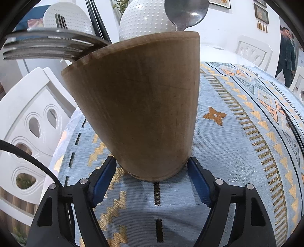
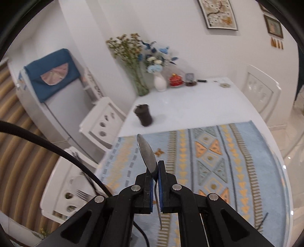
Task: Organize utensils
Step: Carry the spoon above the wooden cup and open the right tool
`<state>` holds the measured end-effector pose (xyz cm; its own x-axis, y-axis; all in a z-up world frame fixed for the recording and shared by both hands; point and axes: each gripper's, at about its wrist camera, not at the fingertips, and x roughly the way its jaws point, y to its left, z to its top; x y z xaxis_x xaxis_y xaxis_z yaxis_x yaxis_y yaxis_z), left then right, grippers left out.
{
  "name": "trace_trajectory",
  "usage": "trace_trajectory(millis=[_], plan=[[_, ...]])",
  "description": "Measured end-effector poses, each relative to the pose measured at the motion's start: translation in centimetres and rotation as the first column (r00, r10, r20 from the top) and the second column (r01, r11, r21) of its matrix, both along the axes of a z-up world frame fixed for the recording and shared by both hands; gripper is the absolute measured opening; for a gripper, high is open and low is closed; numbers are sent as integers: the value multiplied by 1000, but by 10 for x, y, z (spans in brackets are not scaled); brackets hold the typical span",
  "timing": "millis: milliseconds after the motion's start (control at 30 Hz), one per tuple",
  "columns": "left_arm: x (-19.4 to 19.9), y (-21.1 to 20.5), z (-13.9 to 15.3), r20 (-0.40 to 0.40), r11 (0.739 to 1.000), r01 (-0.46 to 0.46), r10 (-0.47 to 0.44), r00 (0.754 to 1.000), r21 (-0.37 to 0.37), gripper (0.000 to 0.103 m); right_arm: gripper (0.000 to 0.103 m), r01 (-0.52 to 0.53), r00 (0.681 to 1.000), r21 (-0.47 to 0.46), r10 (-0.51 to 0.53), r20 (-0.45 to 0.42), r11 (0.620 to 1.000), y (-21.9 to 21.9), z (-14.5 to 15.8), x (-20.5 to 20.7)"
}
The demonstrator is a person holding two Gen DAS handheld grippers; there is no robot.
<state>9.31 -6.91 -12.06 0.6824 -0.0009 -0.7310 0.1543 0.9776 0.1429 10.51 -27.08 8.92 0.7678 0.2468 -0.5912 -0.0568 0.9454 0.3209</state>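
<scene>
The left hand-held gripper (image 1: 152, 171) is clamped on the base of the wooden holder (image 1: 136, 106), which leans on the patterned cloth (image 1: 228, 152) over the tabletop (a fork (image 1: 47, 47) and a spoon (image 1: 185, 13) already poke above its rim). The right hand-held gripper (image 2: 155, 171) is pinched on a second spoon (image 2: 147, 153), held above the cloth. I judge it best to keep the holder braced and lower that spoon handle-first into a free gap.

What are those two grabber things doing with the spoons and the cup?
A person is tidying utensils with a gripper in each hand. The left gripper is clamped on the base of a wooden cup standing on the patterned cloth; a fork and a spoon already poke out of it. The right gripper is shut on another spoon, held above the cloth.
</scene>
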Motion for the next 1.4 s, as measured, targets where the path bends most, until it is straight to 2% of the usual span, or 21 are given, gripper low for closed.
trace_trajectory(millis=[167, 400, 633, 833, 900, 1033, 1400], plan=[[-1, -4, 0, 2, 1000, -1, 1, 1000, 14, 76, 4, -88, 995, 17, 88, 50, 996, 29, 15, 2], [-1, -4, 0, 1, 1000, -1, 1, 1000, 11, 76, 4, -213, 972, 22, 210, 104, 977, 75, 30, 14], [-2, -4, 0, 0, 1000, -1, 1, 1000, 5, 76, 4, -283, 951, -1, 281, 127, 959, 108, 31, 20], [-2, -4, 0, 0, 1000, -1, 1, 1000, 2, 76, 4, -262, 959, 83, 250, 136, 961, 112, 22, 30], [-2, -4, 0, -1, 1000, -1, 1, 1000, 2, 76, 4, -248, 965, 119, 235, 118, 961, 113, 14, 36], [-2, -4, 0, -1, 1000, -1, 1, 1000, 1, 76, 4, -223, 974, 135, 215, 72, 965, 120, -6, 45], [-2, -5, 0, -4, 1000, -2, 2, 1000, 2, 77, 4, -224, 975, 72, 223, 19, 972, 136, -30, 52]])
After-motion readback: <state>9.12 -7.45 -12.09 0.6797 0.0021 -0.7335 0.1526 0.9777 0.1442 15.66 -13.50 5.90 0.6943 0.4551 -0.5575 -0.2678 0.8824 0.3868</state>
